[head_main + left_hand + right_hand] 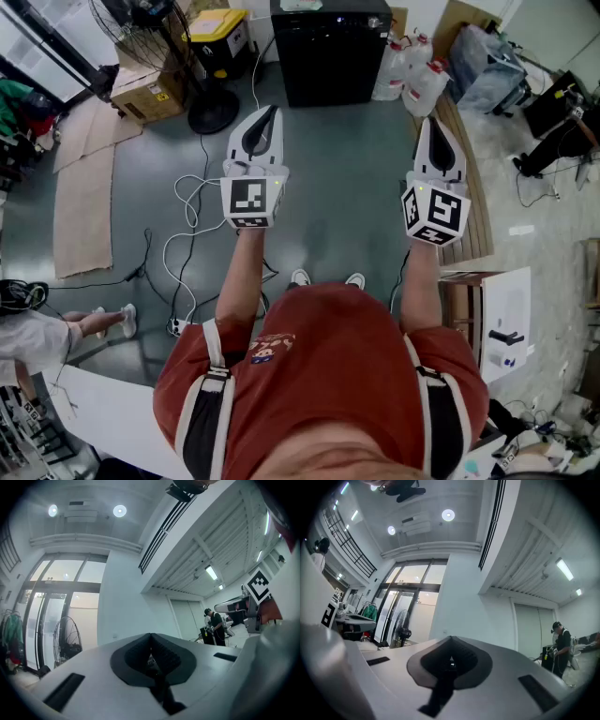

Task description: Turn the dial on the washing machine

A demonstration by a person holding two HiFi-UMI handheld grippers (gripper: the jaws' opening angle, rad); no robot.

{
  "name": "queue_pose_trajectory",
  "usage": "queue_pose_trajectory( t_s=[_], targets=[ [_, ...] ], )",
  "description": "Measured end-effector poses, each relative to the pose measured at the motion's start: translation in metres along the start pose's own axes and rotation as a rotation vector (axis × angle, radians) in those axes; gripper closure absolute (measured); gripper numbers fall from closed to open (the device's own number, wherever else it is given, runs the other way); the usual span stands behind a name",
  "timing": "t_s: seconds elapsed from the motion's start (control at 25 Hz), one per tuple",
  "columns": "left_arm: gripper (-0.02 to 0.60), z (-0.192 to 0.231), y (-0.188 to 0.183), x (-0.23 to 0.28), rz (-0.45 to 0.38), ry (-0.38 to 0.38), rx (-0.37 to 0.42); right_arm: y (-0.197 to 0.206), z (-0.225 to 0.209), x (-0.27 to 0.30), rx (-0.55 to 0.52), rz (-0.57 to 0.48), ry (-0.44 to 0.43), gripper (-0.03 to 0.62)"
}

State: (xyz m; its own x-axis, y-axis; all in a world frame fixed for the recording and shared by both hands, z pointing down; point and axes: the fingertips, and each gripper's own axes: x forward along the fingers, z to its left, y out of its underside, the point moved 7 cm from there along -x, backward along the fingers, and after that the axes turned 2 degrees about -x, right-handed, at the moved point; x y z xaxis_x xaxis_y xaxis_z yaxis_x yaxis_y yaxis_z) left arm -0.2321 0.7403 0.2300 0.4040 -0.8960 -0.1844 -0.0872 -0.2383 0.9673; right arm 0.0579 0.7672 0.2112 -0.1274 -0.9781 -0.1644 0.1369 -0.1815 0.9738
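Black and boxy, the appliance (pixel 330 47) stands at 12 o'clock on the far side of the floor, well apart from both grippers. Only its top and upper front show from this steep angle, and no knob can be made out on it. A fan base (pixel 214 112) sits at its 8 o'clock and a cluster of plastic jugs (pixel 412 75) at its 3 o'clock, so the way in is a lane between those two. The grey floor (pixel 347 178) in that lane lies open. A wooden slatted bench (pixel 472 202) runs along the lane's 3 o'clock edge, just beside the right gripper (pixel 433 124). White cables (pixel 192 220) loop on the floor at 9 o'clock, near the left gripper (pixel 268 114).

Both forearms reach straight ahead, side by side, with the grippers pointing to 12 o'clock, noses lifted slightly and marker cubes facing the head camera. Each pair of tongs is clenched tip to tip, with nothing between the pads.
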Motion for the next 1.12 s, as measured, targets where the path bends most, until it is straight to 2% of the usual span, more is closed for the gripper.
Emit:
queue_pose_trajectory(
  t_s=[0.16,0.32,0.52,0.76,1.12],
  targets=[
    [0.572,0.021,0.005,-0.008,0.007,-0.006,-0.006,0.001,0.021,0.004,-0.011,0.0,0.003,0.586],
    [0.572,0.042,0.007,-0.02,-0.003,0.017,0.006,0.001,0.048,0.006,-0.011,0.0,0.018,0.586],
    [0.572,0.064,0.019,-0.033,-0.003,0.034,-0.016,0.004,0.082,0.001,-0.013,-0.003,0.04,0.586],
    [0.572,0.069,0.031,-0.03,0.001,0.058,-0.037,0.015,0.089,0.0,-0.011,0.02,0.059,0.586],
    [0.572,0.092,0.064,0.012,0.035,0.059,-0.022,0.043,0.098,0.053,0.014,0.036,0.061,0.586]
  ],
)
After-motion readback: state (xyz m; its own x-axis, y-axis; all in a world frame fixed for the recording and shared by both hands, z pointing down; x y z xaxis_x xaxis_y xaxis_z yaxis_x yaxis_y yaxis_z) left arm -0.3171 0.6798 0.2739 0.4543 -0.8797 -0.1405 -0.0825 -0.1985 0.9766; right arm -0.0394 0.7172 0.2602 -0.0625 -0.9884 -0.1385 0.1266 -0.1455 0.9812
